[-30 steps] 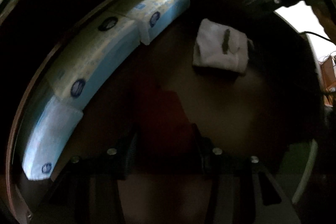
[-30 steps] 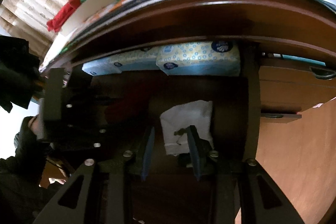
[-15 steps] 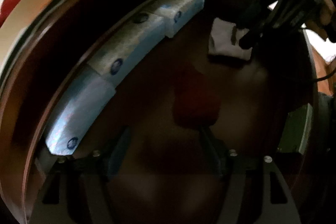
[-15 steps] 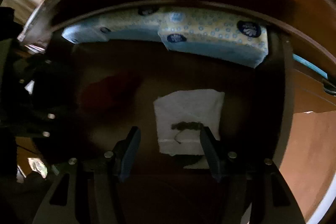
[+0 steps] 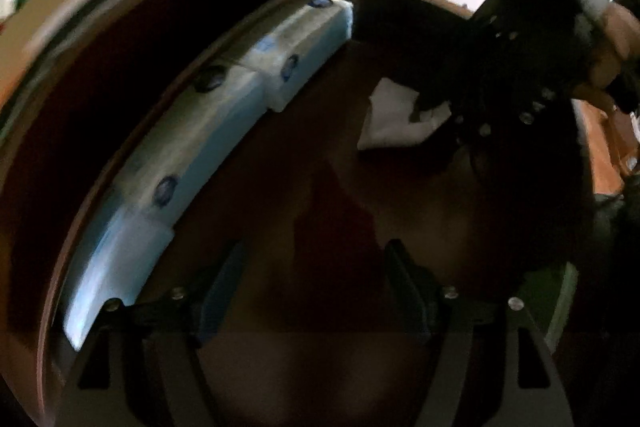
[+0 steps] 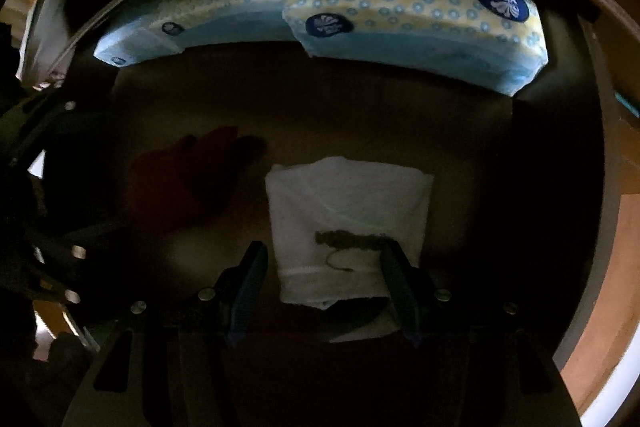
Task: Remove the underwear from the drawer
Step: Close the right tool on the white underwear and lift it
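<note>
- The right gripper (image 6: 324,287) has dropped into the drawer (image 6: 560,131) since a second ago, and its jaws have just been opening; they now stand apart, straddling the near end of the folded white underwear (image 6: 348,211) without clamping it
- The left gripper (image 5: 312,291) has also just opened over the dark red garment (image 5: 332,227) mid-drawer, holding nothing
- Tissue packs (image 6: 400,23) line the back edge
- Judged: both grasps are lined up; closing comes next
</note>
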### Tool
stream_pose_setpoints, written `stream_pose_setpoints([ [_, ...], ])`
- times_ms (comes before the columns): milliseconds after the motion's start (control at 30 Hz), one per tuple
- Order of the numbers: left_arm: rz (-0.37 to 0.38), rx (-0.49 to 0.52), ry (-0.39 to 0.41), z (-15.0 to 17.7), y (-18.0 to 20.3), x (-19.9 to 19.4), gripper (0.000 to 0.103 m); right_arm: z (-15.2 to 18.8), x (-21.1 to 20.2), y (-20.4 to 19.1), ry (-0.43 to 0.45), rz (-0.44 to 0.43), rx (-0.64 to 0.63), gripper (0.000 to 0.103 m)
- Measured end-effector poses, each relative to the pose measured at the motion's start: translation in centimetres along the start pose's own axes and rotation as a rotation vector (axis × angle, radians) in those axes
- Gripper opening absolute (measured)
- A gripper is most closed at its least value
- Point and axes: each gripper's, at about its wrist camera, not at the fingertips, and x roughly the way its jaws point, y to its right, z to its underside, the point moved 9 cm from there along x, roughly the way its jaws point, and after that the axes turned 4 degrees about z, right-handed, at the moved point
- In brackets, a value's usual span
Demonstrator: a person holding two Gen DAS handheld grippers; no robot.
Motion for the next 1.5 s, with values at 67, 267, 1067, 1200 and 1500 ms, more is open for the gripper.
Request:
stream_pose_setpoints([
  [67, -0.006, -0.007, -0.03, -1.1, -0.5, 2.0, 0.074, 0.2, 0.0, 0.0, 0.005, -0.002, -0.002, 0.052],
  [267, 0.02, -0.1, -0.112, -1.2, -0.9, 5.2, 0.079, 0.9, 0.0, 0.1, -0.001, -0.024, -0.02, 0.037],
  [1067, -0.071, -0.049, -0.086, -2.0, 1.0, 1.9, 0.038, 2.9, -1.3, -0.3, 0.051, -0.071, 0.01, 0.023],
  [1200, -0.1, -0.055, -0.077, -2.0, 1.0, 0.9, 0.038, 3.0, -1.7, -0.3, 0.059, -0.068, 0.007, 0.023],
  [1500, -0.155, -0.063, -0.041, -1.6, 0.7, -0.8, 0.038, 3.4, -4.5, -0.6, 0.118, -0.101, 0.007, 0.022],
])
